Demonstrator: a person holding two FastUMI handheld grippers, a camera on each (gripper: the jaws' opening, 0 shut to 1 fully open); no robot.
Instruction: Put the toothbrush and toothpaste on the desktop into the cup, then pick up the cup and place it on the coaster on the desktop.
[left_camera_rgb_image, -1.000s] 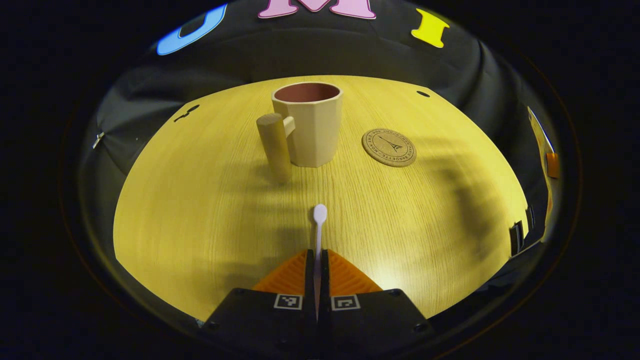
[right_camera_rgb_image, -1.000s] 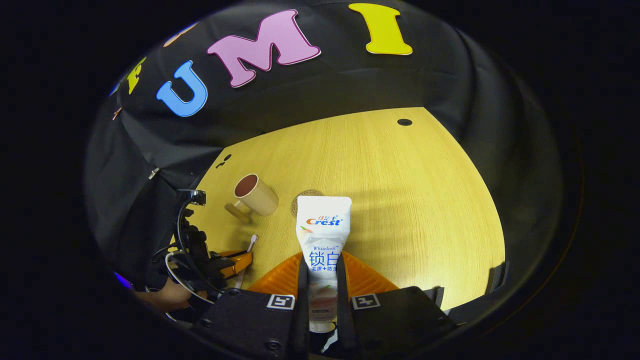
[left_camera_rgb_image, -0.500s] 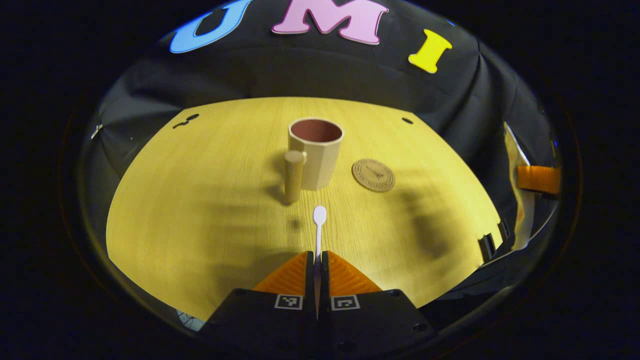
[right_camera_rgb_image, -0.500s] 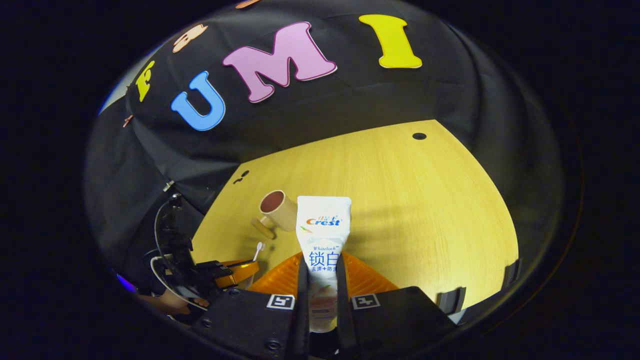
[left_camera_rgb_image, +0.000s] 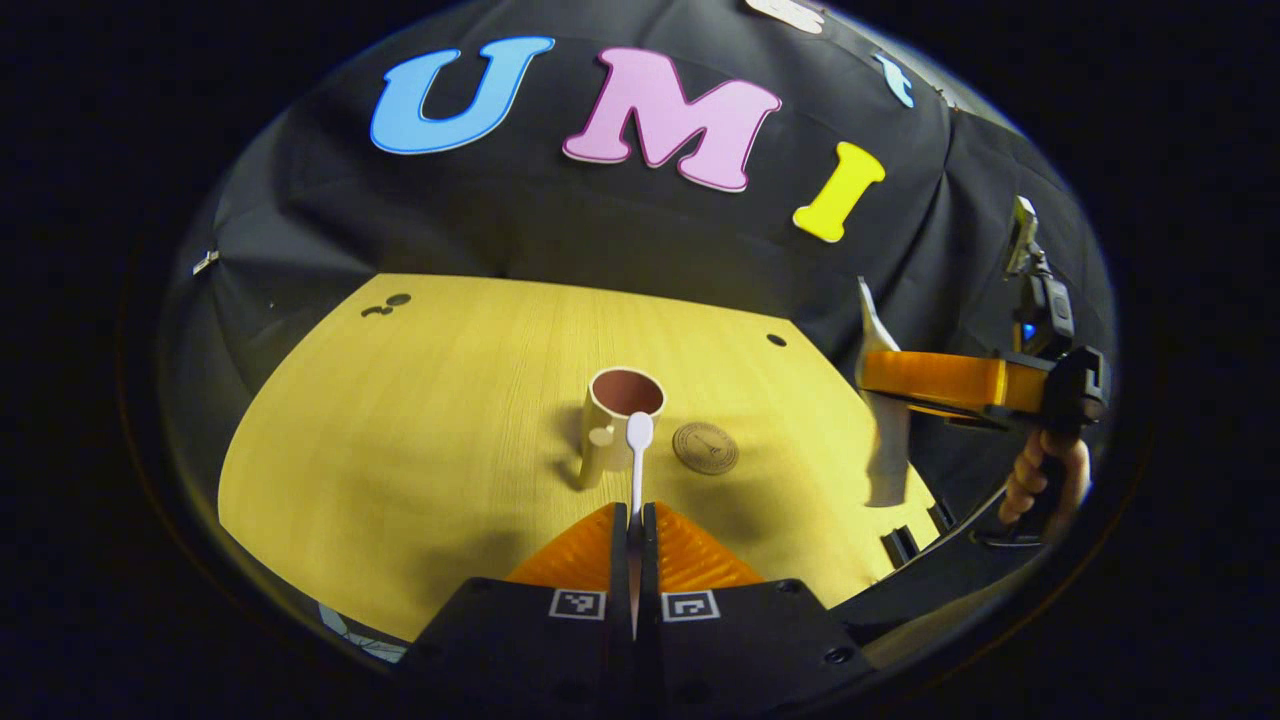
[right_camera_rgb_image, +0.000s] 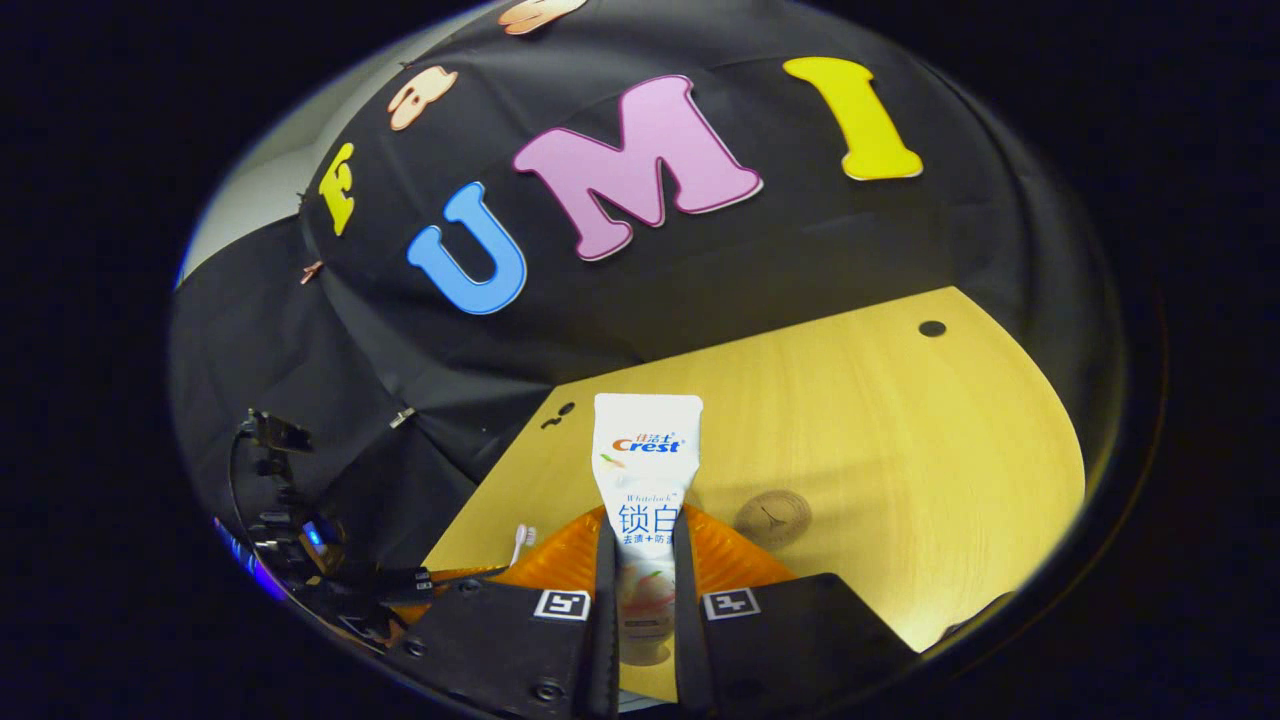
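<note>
Left gripper view: left gripper (left_camera_rgb_image: 636, 520) has its jaws pressed together on the toothbrush (left_camera_rgb_image: 638, 455), white stem running forward between the fingers, head lined up over the near rim of the cup (left_camera_rgb_image: 618, 418). Cup stands upright on the wooden desktop (left_camera_rgb_image: 420, 400), handle toward the camera, inside looks empty. Coaster (left_camera_rgb_image: 705, 447) lies flat just to the cup's right, not touching it. Far right, the right gripper (left_camera_rgb_image: 880, 385) is in the air above the desktop edge, clamped on the toothpaste (left_camera_rgb_image: 885, 440), a hand (left_camera_rgb_image: 1040, 480) on its grip. Right gripper view: jaws clamped on both sides of the toothpaste (right_camera_rgb_image: 645, 480) tube, crimped end pointing forward and up. Coaster (right_camera_rgb_image: 772, 518) sits on the desktop (right_camera_rgb_image: 900, 450) just right of the fingers. Toothbrush head (right_camera_rgb_image: 520, 540) shows lower left, with the left gripper's body behind it; cup hidden here.
</note>
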